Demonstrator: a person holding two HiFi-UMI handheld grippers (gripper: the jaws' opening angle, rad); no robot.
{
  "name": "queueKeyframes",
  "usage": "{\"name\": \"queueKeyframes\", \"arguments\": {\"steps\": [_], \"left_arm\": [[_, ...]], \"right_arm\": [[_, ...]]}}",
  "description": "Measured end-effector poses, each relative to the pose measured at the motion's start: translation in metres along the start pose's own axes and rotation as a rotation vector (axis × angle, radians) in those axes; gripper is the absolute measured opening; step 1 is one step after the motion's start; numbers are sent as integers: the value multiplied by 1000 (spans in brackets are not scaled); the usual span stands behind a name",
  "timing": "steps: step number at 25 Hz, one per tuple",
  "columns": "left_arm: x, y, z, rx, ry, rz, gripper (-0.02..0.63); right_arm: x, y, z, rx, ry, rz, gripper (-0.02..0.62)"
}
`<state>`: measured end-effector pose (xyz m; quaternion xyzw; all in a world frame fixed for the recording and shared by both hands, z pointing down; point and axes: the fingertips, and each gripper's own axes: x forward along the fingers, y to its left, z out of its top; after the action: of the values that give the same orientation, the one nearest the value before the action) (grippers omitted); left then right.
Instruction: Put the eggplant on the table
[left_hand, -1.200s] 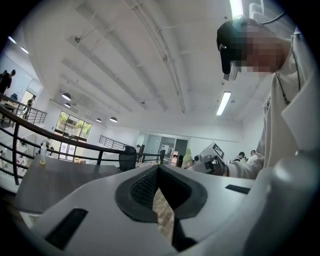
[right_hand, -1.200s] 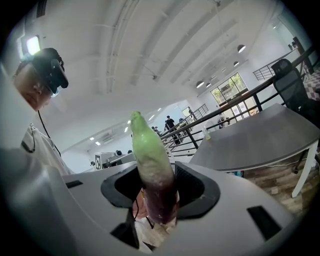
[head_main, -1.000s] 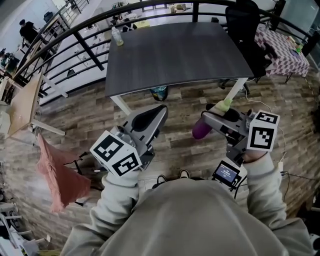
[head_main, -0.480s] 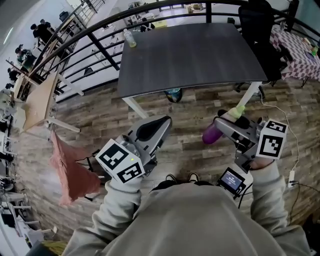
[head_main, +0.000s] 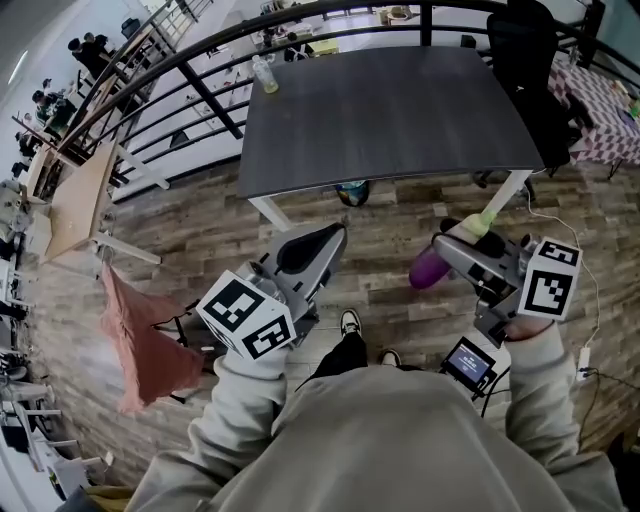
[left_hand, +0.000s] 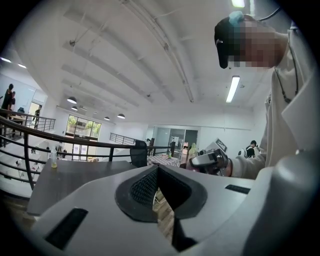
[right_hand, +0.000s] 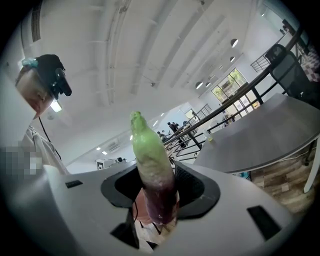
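The eggplant (head_main: 430, 267), purple with a pale green stem end, sits crosswise in my right gripper (head_main: 452, 243), which is shut on it at about waist height over the wooden floor. In the right gripper view the eggplant (right_hand: 153, 167) stands upright between the two dark pads, green end on top. My left gripper (head_main: 328, 240) is held beside it at the left, jaws shut with nothing in them; its pads (left_hand: 146, 186) meet at the tips. The dark grey table (head_main: 390, 110) lies ahead of both grippers, a stretch of floor away.
A clear bottle (head_main: 264, 74) stands at the table's far left corner. A black office chair (head_main: 528, 60) is at its right end, and a black railing (head_main: 190, 95) runs behind. A pink cloth (head_main: 140, 345) hangs at the left. A checkered table (head_main: 600, 100) is at the far right.
The person has stepped forward: a leg and shoe now show below the grippers. Both grippers have drifted slightly right in view. The eggplant stays in the right gripper's hold.
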<state>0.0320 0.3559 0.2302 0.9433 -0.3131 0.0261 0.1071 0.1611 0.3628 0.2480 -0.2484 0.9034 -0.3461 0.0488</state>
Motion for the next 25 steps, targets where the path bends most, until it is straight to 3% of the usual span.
{"name": "queueKeyframes", "arguments": {"steps": [10,15,25], "left_arm": [[10,49,-4,-25,-6,-37,2],[17,93,-4,-52,-16,-36,2],[42,180,16,-93,-32,-110,2]], "right_arm": [[40,-18,12,-1,31,-18,193],[77,-38,26,-8,55,-42,193],[156,-67,73,-20,58,-101,193]]}}
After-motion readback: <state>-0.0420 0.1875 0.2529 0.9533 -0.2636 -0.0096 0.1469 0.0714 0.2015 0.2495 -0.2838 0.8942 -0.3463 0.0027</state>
